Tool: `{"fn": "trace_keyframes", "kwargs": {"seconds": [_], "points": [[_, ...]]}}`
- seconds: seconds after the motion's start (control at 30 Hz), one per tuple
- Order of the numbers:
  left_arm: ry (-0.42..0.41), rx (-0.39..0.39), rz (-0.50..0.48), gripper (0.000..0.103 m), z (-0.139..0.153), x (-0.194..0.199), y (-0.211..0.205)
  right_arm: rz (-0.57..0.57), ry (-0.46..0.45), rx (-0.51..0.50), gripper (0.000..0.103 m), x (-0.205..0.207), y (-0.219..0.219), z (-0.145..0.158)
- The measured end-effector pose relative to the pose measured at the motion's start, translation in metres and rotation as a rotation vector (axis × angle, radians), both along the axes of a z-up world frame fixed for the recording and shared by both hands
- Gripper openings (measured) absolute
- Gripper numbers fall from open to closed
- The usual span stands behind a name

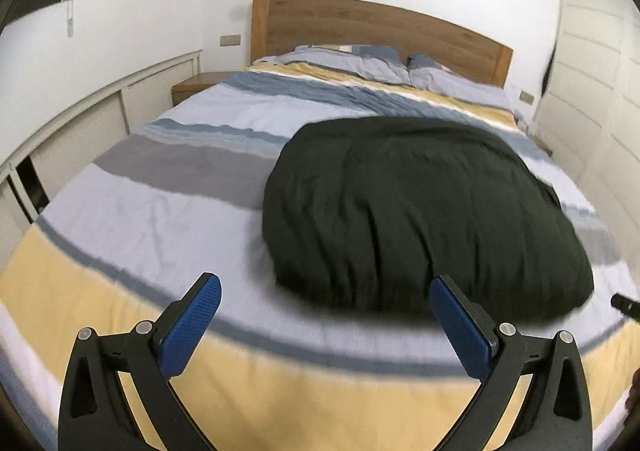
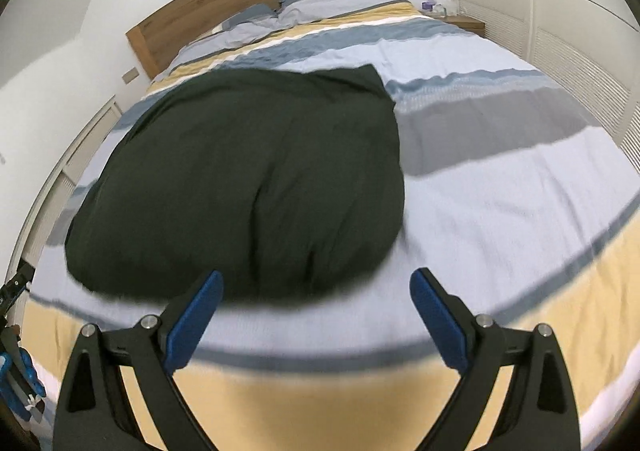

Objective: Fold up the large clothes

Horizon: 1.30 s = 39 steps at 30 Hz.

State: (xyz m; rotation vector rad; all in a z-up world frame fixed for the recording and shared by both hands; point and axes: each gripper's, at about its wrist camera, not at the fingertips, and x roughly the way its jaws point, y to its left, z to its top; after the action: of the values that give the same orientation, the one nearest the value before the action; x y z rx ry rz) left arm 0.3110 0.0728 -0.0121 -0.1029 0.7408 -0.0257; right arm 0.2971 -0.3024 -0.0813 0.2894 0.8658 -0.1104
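Observation:
A large dark green garment (image 1: 420, 211) lies spread flat on the striped bed, folded into a rough rectangle. In the right wrist view the garment (image 2: 248, 187) fills the left middle. My left gripper (image 1: 326, 291) is open and empty, hovering over the bed just in front of the garment's near left corner. My right gripper (image 2: 316, 287) is open and empty, just in front of the garment's near edge. Part of the left gripper (image 2: 16, 363) shows at the left rim of the right wrist view.
The bed's striped cover (image 1: 140, 219) is blue, grey, white and yellow. A wooden headboard (image 1: 380, 27) and pillows (image 1: 360, 63) stand at the far end. White cabinets (image 1: 100, 119) run along one side, wardrobe doors (image 2: 560, 31) along the other. A nightstand (image 2: 466, 23) sits by the headboard.

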Motion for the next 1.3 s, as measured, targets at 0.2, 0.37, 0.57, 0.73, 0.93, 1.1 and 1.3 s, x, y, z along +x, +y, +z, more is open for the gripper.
{"fn": "trace_keyframes", "kwargs": {"seconds": [0.2, 0.37, 0.57, 0.73, 0.93, 1.1, 1.3], "points": [[-0.013, 0.020, 0.003, 0.102, -0.004, -0.065, -0.005, 0.039, 0.005, -0.042, 0.095, -0.064, 0.043, -0.003], [-0.067, 0.042, 0.012, 0.102, 0.004, -0.109, -0.006, 0.058, 0.000, -0.055, 0.095, -0.103, 0.068, -0.004], [-0.124, 0.088, 0.016, 0.102, 0.015, -0.150, -0.014, 0.065, -0.029, -0.067, 0.095, -0.134, 0.085, 0.005], [-0.159, 0.104, -0.005, 0.102, 0.022, -0.173, -0.024, 0.064, -0.057, -0.080, 0.095, -0.152, 0.094, 0.016], [-0.200, 0.126, -0.014, 0.102, 0.032, -0.193, -0.035, 0.051, -0.088, -0.089, 0.095, -0.173, 0.095, 0.025], [-0.224, 0.110, -0.016, 0.102, 0.040, -0.206, -0.038, 0.039, -0.107, -0.108, 0.095, -0.187, 0.093, 0.031], [-0.240, 0.119, -0.026, 0.102, 0.046, -0.218, -0.042, 0.020, -0.132, -0.130, 0.095, -0.204, 0.091, 0.036]]}}
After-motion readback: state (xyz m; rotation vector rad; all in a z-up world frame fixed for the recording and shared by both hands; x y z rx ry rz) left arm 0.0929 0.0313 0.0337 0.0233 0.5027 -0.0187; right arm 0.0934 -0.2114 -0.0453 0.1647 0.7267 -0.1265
